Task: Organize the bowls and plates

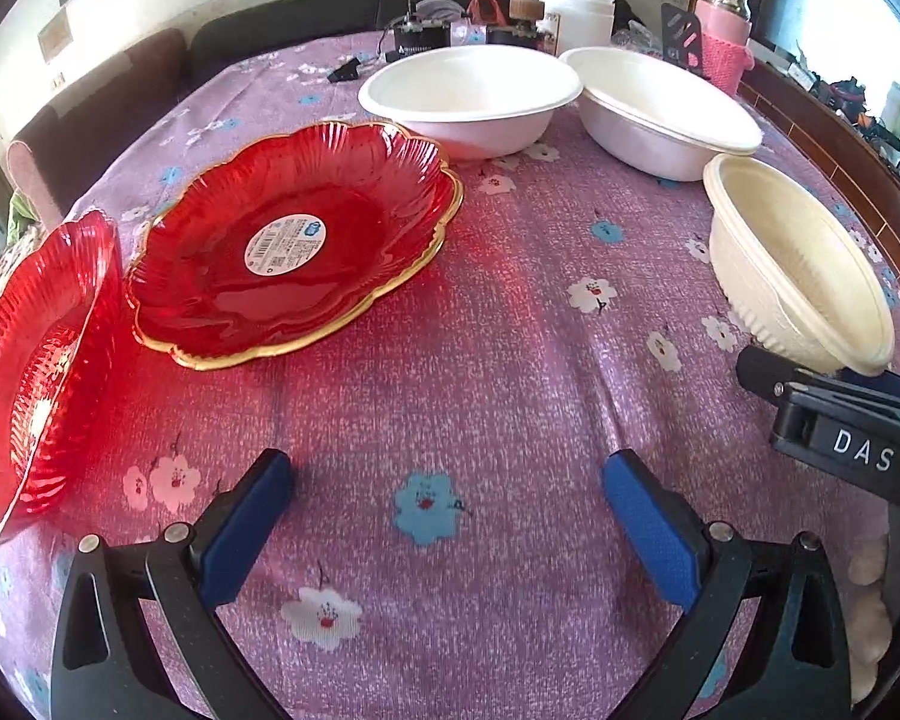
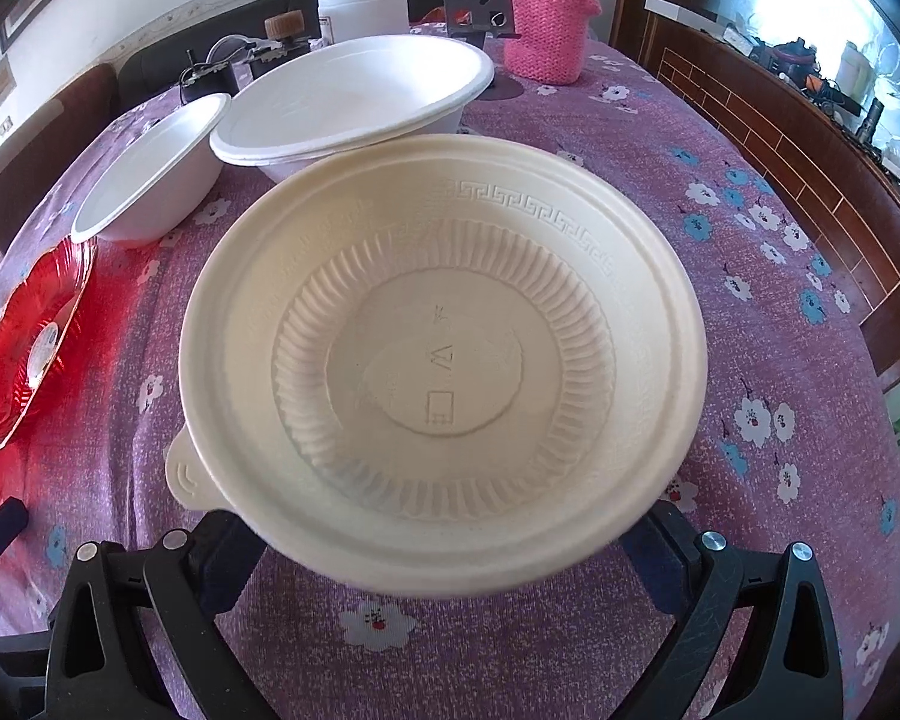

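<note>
Up close, we see our right hand-held gripper (image 2: 444, 546) with its fingers either side of a cream plastic bowl (image 2: 444, 372); the near rim hides the tips, so we cannot tell whether they pinch it. Behind the bowl sit two white bowls (image 2: 354, 102), one alone (image 2: 150, 180), on the floral tabletop (image 2: 750, 300). Our left hand-held gripper (image 1: 447, 510) hovers spread wide and empty above the cloth. Two red gold-rimmed plates lie left, one flat (image 1: 288, 240), one at the edge (image 1: 36, 372).
</note>
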A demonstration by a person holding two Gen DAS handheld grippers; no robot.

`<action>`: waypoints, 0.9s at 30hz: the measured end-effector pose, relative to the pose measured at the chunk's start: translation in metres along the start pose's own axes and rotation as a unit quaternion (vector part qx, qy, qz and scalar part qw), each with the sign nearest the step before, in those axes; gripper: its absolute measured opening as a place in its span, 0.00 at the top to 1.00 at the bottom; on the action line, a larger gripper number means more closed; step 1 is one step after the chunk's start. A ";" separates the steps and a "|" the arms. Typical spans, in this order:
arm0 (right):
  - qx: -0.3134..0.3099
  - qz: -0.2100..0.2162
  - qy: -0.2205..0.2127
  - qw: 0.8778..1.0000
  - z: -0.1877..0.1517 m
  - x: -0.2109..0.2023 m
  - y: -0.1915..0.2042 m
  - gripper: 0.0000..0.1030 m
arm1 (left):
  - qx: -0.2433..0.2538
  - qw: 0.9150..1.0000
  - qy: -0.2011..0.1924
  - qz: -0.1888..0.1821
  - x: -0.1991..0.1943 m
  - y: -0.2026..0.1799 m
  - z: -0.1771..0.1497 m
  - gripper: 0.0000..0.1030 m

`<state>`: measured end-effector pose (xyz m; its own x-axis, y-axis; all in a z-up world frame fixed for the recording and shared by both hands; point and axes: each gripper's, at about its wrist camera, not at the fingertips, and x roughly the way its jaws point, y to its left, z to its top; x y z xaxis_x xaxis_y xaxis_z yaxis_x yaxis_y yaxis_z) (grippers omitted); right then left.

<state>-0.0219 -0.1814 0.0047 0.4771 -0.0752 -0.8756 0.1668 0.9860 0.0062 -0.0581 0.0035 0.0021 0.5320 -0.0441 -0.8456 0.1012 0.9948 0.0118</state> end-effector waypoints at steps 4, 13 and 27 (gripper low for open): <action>-0.001 -0.002 -0.002 1.000 -0.009 -0.005 0.001 0.01 | 0.006 1.000 0.022 -0.004 -0.004 -0.001 -0.003 0.00; 0.013 0.003 -0.069 0.998 -0.037 -0.061 -0.008 0.04 | -0.034 0.991 -0.109 -0.067 -0.101 0.045 -0.020 0.00; -0.005 0.036 -0.370 0.928 0.020 -0.297 -0.008 0.02 | -0.078 0.908 -0.406 0.067 -0.345 0.145 0.009 0.00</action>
<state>-0.1475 -0.1696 0.2743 0.9496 -0.0876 -0.3010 0.1055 0.9935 0.0436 -0.2196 0.1619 0.3003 0.9818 0.0874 -0.1687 -0.0960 0.9944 -0.0437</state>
